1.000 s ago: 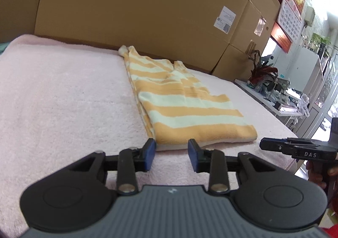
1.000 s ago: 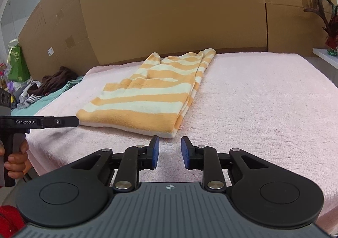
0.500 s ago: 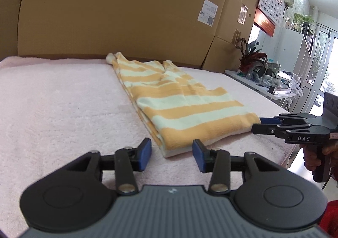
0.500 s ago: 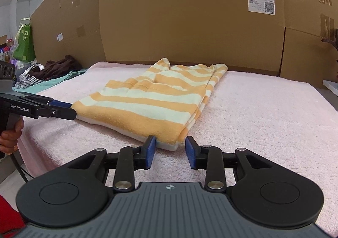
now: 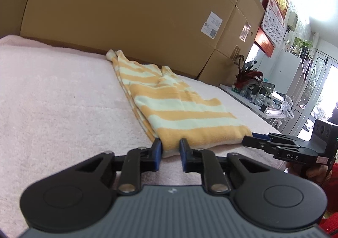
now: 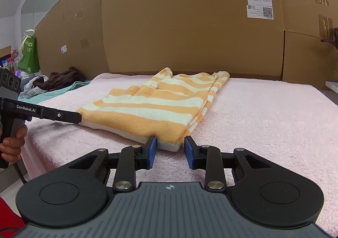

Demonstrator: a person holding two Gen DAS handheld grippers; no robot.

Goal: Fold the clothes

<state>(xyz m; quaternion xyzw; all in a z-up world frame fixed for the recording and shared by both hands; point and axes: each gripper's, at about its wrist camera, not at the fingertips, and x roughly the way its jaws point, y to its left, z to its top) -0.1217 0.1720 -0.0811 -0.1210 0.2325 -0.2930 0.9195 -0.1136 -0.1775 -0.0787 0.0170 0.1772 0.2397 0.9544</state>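
Observation:
An orange-and-cream striped garment (image 5: 179, 111) (image 6: 160, 102) lies folded lengthwise on the pink towel-covered table (image 5: 59, 98). My left gripper (image 5: 170, 150) is open at the left end of the near hem, and the cloth edge sits between its blue pads. In the right wrist view the left gripper (image 6: 78, 117) touches that same corner. My right gripper (image 6: 170, 149) is open around the hem's right corner, fingers on either side of the cloth. In the left wrist view the right gripper (image 5: 248, 139) meets the right corner.
Tall cardboard boxes (image 6: 190, 26) wall off the back of the table. A pile of dark and striped clothes (image 6: 50, 83) lies beyond the left end. A side shelf with a plant (image 5: 247, 75) and clutter stands to the right. A hand (image 6: 10, 142) holds the left gripper's handle.
Both grippers have dropped and moved forward to the near hem, one at each corner. The left jaws have narrowed around the cloth edge. The garment itself has not moved.

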